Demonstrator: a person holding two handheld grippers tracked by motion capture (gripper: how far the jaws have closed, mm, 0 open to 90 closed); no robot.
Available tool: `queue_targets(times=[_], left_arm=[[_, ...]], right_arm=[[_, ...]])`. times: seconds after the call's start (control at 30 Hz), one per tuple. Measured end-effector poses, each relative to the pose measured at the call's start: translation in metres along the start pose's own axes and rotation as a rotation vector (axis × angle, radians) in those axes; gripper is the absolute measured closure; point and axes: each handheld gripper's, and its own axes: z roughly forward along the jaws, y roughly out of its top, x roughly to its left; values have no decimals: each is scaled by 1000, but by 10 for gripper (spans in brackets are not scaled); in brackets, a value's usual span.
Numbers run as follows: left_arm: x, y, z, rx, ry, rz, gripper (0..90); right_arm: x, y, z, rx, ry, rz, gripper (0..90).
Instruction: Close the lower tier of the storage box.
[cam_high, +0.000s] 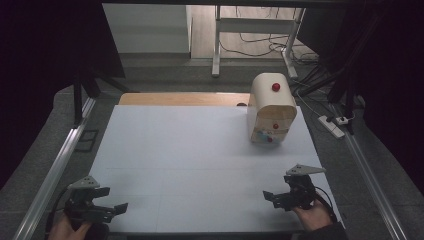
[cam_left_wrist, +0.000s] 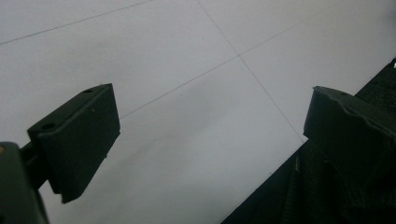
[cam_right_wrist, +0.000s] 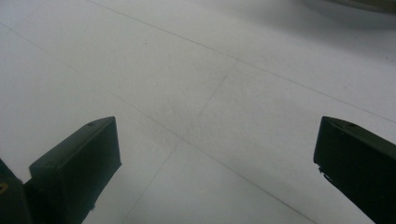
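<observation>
White table (cam_high: 200, 165), wooden box (cam_high: 271, 111) far right, left gripper (cam_high: 111, 211), right gripper (cam_high: 272, 198), fingers released

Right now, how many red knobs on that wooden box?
3: one red knob on the wooden box's rounded top, two on its front. Others may be hidden behind.

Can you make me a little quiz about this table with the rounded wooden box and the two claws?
1. True or false: the left claw is gripping the wooden box.
2. What colour are the knobs on the box? A green, B red, C blue.
3. Which claw is nearer the box, the left one or the right claw?

Key: 1 false, both claws are open and hold nothing. 2 B. 3 the right claw, though it is well apart from the box on the white table.
</observation>
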Motion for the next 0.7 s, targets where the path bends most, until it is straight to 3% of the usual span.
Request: queue_targets(times=[0.7], left_arm=[[0,0,0,-1,-1,0,36]], right_arm=[[-3,-16,-16,8,-23,32,0]])
